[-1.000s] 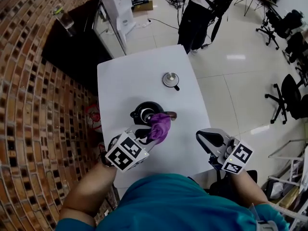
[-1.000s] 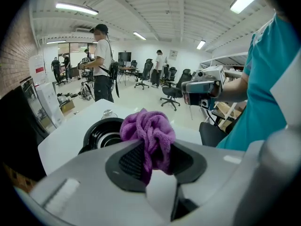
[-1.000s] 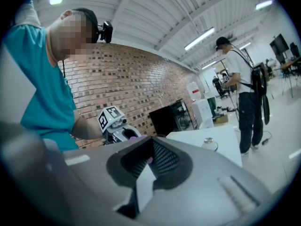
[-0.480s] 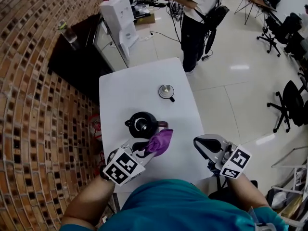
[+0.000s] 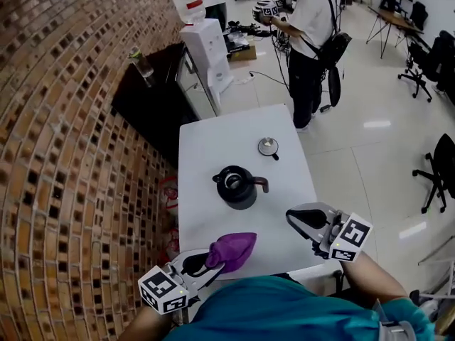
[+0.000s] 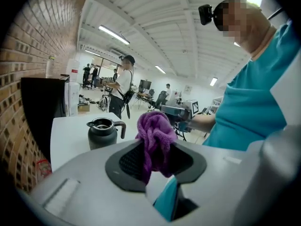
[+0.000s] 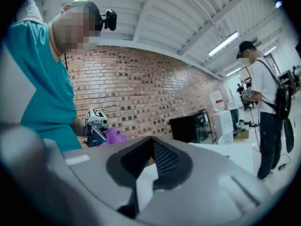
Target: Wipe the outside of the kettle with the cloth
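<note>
A dark kettle [image 5: 237,187] stands open-topped in the middle of the white table [image 5: 213,141], handle to the right; it also shows in the left gripper view [image 6: 102,133]. Its round lid [image 5: 268,146] lies apart, farther back. My left gripper [image 5: 212,261] hangs at the table's near edge, well short of the kettle, shut on a bunched purple cloth [image 5: 233,250]. The cloth [image 6: 155,138] sticks up between the jaws of that gripper [image 6: 155,154]. My right gripper [image 5: 291,219] hovers at the near right edge with its jaws together and nothing in them [image 7: 153,147].
A brick wall [image 5: 64,155] runs along the left. Behind the table are a black cabinet [image 5: 153,94] and a white water dispenser [image 5: 206,45]. A person [image 5: 313,41] stands past the far right corner. Office chairs [image 5: 441,169] are on the right.
My left gripper has drawn the purple cloth back off the kettle to the table's near edge. The head view has shifted, so the kettle sits farther away. The right gripper has barely moved.
</note>
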The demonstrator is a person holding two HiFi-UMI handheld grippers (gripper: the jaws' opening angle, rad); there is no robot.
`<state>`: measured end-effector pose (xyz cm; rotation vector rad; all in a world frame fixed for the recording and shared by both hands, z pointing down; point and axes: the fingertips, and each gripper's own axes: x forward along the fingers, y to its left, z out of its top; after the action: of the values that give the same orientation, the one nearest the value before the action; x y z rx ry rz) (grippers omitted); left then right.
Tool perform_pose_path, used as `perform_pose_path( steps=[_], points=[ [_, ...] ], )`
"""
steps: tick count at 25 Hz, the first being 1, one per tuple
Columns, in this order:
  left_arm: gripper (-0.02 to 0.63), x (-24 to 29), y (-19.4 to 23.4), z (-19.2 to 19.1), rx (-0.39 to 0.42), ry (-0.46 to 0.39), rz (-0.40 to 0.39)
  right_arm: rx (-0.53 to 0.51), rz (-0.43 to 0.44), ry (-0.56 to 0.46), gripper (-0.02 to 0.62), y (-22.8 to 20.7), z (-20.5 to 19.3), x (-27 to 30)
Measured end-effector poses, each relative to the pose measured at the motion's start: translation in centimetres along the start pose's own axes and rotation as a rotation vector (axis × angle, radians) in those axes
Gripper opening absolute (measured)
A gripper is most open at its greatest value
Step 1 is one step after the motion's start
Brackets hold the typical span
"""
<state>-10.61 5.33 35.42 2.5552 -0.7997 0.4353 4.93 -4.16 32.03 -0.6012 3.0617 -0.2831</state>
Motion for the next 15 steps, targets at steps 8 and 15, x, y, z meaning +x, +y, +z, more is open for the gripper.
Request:
perform_pose_path(
  steps=[8,15],
  points=[
    [0.123,-16.9,-4.0,-6.5,0.013,-0.217,0.122,-0.081,-0.044,0.000,0.003,17.4,-0.3,2.1],
    [0.123,-27.6,-11.2,-13.9,-0.046,-0.268,0.056,-0.008,-0.136,-0.007,0.003,34.9,-1.6,0.0]
  ],
)
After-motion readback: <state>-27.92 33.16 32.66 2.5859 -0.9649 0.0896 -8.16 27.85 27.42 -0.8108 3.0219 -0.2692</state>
